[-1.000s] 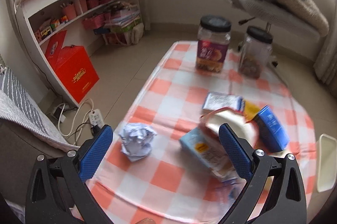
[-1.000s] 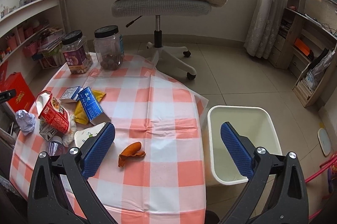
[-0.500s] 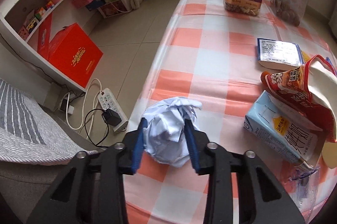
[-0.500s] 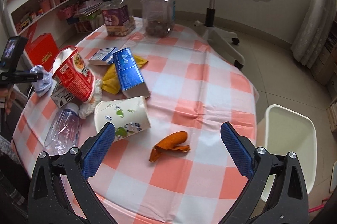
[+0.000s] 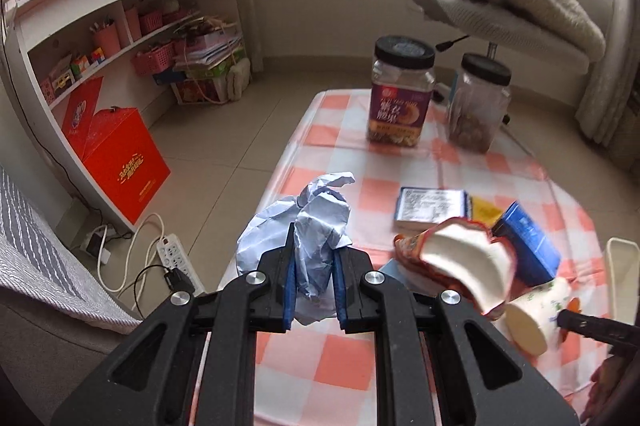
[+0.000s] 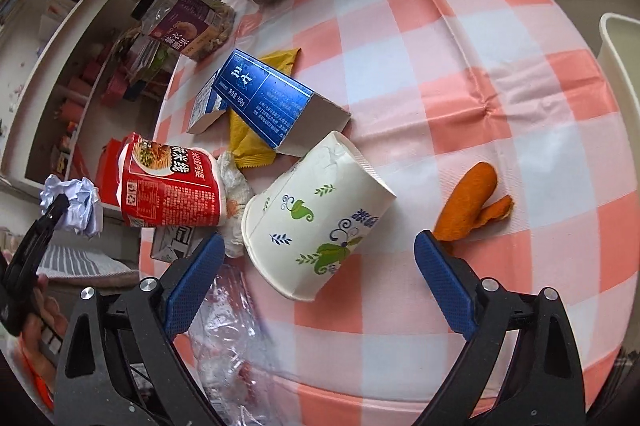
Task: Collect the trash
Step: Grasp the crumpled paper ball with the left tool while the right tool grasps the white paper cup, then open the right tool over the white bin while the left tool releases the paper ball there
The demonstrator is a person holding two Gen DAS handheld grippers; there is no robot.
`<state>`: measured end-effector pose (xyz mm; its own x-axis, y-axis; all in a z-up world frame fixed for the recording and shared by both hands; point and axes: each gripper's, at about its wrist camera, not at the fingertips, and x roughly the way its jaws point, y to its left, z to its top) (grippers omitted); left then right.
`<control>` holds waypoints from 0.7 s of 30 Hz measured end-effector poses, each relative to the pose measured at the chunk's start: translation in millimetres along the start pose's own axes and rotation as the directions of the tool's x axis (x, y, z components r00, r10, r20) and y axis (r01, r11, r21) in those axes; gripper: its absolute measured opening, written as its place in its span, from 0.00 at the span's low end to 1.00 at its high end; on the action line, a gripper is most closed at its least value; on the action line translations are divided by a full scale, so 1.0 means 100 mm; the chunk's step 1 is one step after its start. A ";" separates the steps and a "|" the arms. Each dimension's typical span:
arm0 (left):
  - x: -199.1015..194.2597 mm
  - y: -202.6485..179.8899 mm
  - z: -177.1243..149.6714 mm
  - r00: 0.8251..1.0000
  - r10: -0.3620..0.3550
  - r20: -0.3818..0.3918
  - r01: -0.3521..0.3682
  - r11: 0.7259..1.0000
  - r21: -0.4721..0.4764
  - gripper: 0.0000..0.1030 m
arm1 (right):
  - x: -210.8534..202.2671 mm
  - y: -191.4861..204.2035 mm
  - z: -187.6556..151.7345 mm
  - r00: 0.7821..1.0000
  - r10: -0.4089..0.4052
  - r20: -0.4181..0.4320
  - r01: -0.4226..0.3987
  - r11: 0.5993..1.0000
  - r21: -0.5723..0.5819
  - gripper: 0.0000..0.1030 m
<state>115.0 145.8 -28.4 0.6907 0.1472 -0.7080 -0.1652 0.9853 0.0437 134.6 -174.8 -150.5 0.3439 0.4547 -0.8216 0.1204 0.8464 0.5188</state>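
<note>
My left gripper is shut on a crumpled ball of pale blue paper, held above the left edge of the checked table. In the right wrist view the same paper ball shows at the far left in the left gripper. My right gripper hangs low over a tipped white paper cup with green leaf print. Its jaws stand wide and are starting to close, with the cup's base between them and the pads clear of it. An orange peel lies just right of the cup.
Around the cup lie a red noodle tub, a blue carton, a yellow wrapper and a crushed clear bottle. Two lidded jars stand at the far end. A white bin stands at the table's right. A person's hand holds the left gripper.
My left gripper closed on the paper ball and lifted it off the table. My right gripper dropped and tilted down from over the bin side to just above the tipped cup.
</note>
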 end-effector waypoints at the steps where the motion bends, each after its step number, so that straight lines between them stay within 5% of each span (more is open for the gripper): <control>1: -0.05 -0.04 0.02 1.000 -0.019 0.015 0.019 1.000 -0.004 0.15 | 0.06 0.01 0.02 1.000 0.003 -0.008 -0.003 1.000 0.010 0.87; 6: -0.12 -0.23 0.03 0.995 -0.099 0.029 0.099 0.995 -0.016 0.15 | 0.29 -0.03 0.03 0.999 0.013 -0.035 -0.011 0.997 0.073 0.81; 8: -0.10 -0.29 0.01 0.992 -0.124 0.015 0.125 0.992 -0.019 0.15 | 0.28 0.00 0.05 0.999 0.028 -0.029 -0.026 0.998 0.056 0.49; 11: -0.07 -0.39 -0.03 0.988 -0.157 0.000 0.157 0.987 -0.022 0.15 | 0.24 0.00 0.04 1.000 0.018 -0.017 -0.017 0.999 0.029 0.40; 21: -0.16 -0.69 -0.10 0.974 -0.227 0.015 0.227 0.974 -0.004 0.15 | -0.36 0.09 0.06 0.990 0.010 0.143 0.009 0.991 -0.131 0.33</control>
<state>108.8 74.6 -27.4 0.7206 -0.0793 -0.6888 -0.0070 0.9926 -0.1215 128.6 -185.0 -115.4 0.4750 0.4185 -0.7741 0.0003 0.8796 0.4757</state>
